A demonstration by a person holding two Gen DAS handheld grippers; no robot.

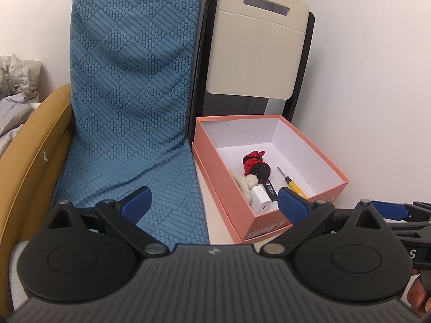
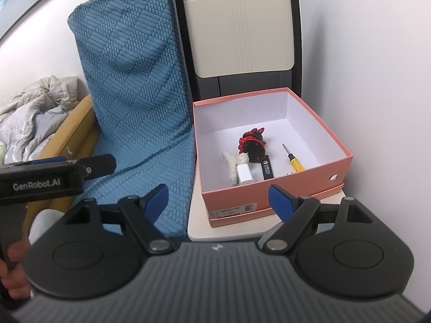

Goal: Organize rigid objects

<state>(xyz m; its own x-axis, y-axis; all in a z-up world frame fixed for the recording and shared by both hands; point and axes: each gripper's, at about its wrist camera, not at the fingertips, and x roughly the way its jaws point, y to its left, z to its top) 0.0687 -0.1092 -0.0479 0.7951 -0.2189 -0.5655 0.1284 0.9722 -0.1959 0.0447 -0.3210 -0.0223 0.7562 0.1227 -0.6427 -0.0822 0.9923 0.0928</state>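
Note:
A salmon-pink open box (image 1: 272,216) (image 2: 296,185) stands on a small pale table, white inside. In it lie a red and black figure (image 1: 253,162) (image 2: 252,145), a fluffy cream piece (image 1: 243,183) (image 2: 237,161), a white charger (image 1: 260,199) (image 2: 244,175), a black stick with white print (image 1: 270,189) (image 2: 267,171) and a yellow screwdriver (image 1: 292,183) (image 2: 294,161). My left gripper (image 1: 212,202) is open just short of the box's near left corner, nothing between its blue pads. My right gripper (image 2: 218,199) is open in front of the box, holding nothing.
A blue quilted cover (image 1: 129,94) (image 2: 134,86) drapes a seat left of the box. A folded cream and black chair (image 1: 256,53) (image 2: 239,32) leans behind it. A white wall (image 2: 377,80) closes the right side. Crumpled bedding (image 2: 32,113) lies far left.

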